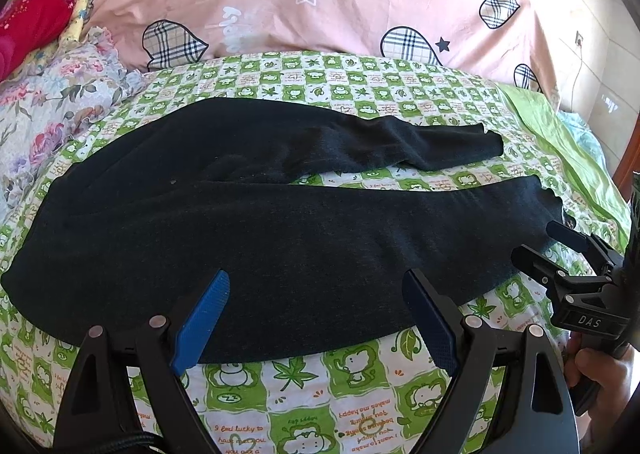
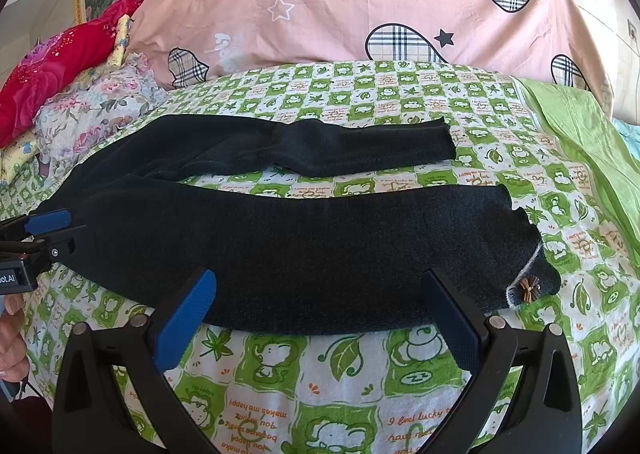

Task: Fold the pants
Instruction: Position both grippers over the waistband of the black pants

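Black pants (image 1: 248,222) lie flat on the green-and-white patterned bedsheet (image 1: 320,386), waist at the left, two legs spread apart toward the right. They also show in the right wrist view (image 2: 304,242), where the near leg's cuff carries a small brown bow (image 2: 529,289). My left gripper (image 1: 316,286) is open, its blue fingers over the near edge of the pants' thigh area. My right gripper (image 2: 318,286) is open over the near leg's lower part. The right gripper also shows in the left wrist view (image 1: 560,242) at the near leg's cuff, and the left gripper shows in the right wrist view (image 2: 48,226) near the waist.
A large pink quilt with plaid hearts (image 1: 320,2) rises behind the pants. Floral bedding (image 1: 56,102) and a red pillow (image 1: 36,18) lie at the back left. A plain green sheet (image 2: 588,142) runs along the right edge of the bed.
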{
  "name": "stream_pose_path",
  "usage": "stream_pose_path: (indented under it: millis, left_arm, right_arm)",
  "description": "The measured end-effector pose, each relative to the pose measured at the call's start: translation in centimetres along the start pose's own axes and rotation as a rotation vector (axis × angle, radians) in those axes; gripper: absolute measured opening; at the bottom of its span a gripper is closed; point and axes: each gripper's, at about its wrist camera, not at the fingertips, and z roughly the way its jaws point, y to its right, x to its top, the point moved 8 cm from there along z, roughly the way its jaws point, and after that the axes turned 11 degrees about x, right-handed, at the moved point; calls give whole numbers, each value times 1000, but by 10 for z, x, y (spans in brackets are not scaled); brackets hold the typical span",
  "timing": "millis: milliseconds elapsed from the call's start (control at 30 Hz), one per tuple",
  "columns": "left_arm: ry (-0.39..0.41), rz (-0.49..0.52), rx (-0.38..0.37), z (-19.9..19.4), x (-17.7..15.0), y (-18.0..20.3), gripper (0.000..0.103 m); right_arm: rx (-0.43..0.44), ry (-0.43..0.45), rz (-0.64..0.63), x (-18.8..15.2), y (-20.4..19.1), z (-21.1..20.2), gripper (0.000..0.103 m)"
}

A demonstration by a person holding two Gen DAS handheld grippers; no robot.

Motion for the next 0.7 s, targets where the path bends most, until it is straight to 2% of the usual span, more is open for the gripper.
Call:
stream_pose_path:
  millis: [700]
  left_arm:
    - [-12, 33, -3, 7, -4, 0, 89]
  right_arm:
    - [2, 13, 4, 1, -1, -3, 102]
